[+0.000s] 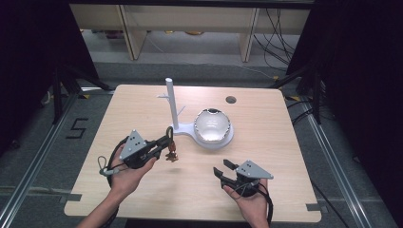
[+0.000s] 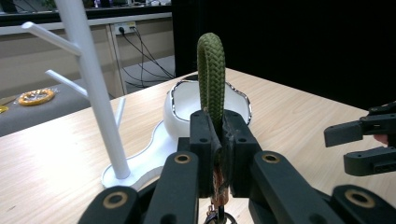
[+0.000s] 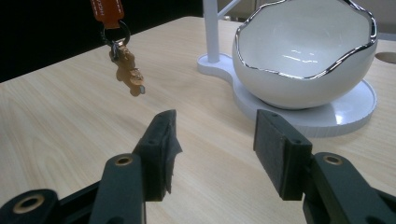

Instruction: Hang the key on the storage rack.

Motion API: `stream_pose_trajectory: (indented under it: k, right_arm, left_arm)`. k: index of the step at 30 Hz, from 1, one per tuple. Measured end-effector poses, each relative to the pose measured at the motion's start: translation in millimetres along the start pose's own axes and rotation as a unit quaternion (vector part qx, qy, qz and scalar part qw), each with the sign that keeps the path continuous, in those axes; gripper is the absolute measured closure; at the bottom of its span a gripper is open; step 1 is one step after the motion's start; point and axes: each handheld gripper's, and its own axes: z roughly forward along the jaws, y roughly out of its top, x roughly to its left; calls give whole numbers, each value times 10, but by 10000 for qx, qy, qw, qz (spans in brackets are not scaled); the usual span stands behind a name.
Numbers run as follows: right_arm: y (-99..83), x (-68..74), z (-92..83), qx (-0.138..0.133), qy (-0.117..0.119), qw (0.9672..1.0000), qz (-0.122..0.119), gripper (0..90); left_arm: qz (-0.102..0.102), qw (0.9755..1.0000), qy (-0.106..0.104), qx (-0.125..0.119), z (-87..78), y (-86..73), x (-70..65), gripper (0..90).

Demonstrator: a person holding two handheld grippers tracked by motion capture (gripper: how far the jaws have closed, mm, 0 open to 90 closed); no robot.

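Black jaws of the left gripper (image 2: pixel 218 140) pinch a green braided keychain (image 2: pixel 211 77), its orange tag and charm dangling above the table (image 1: pixel 142 190), left of centre. Right gripper (image 3: pixel 215 149) sits spread wide near the front edge, holding nothing. White bowl (image 3: pixel 303 56) on the stand's tray (image 3: pixel 345 114) looks bare inside. Tag lettering's too blurred to read.

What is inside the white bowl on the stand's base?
The white bowl looks empty: only glossy inner wall with light reflections. Its near rim covers the lowest part of the inside, so the bottom cannot be checked.
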Motion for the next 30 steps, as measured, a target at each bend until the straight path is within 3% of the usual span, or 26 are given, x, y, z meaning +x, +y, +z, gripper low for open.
stream_pose_trajectory:
  k: [2, 4, 6, 7, 14, 21, 24, 27, 30]
  right_arm:
    - [-6, -12, 2, -49, -100, 9999, -125, 501]
    - [-14, -2, -18, 25, -91, 10000, 27, 501]
    - [-18, -14, -29, -10, -118, 9999, 39, 501]
    - [-19, -27, -30, -5, -154, 9999, -68, 500]
    - [-62, -40, -39, 42, -191, 9998, 102, 498]
    - [-98, -89, -51, 46, -159, 9998, 98, 498]
    - [-100, -82, -82, 142, -274, 9994, 147, 498]
    - [-120, -107, -67, 1, -247, 9996, 120, 498]
    - [-130, -125, -82, 40, -240, 9997, 104, 498]
  left_arm:
    - [-14, 10000, 19, -1, -11, -2, 13, 831]
    - [-18, 10000, 22, -53, -14, -8, 31, 831]
    - [-19, 10000, 65, -17, -34, -9, 44, 831]
    - [-24, 10000, 87, 5, -43, -10, 53, 831]
    - [-55, 9998, 200, -46, -90, -22, 128, 831]
    - [-59, 9996, 279, -26, -120, -28, 173, 831]
    - [-58, 9995, 319, -69, -131, -33, 205, 831]
    - [-70, 9993, 377, -23, -146, -28, 229, 831]
    - [-62, 9991, 415, -28, -147, -26, 256, 831]
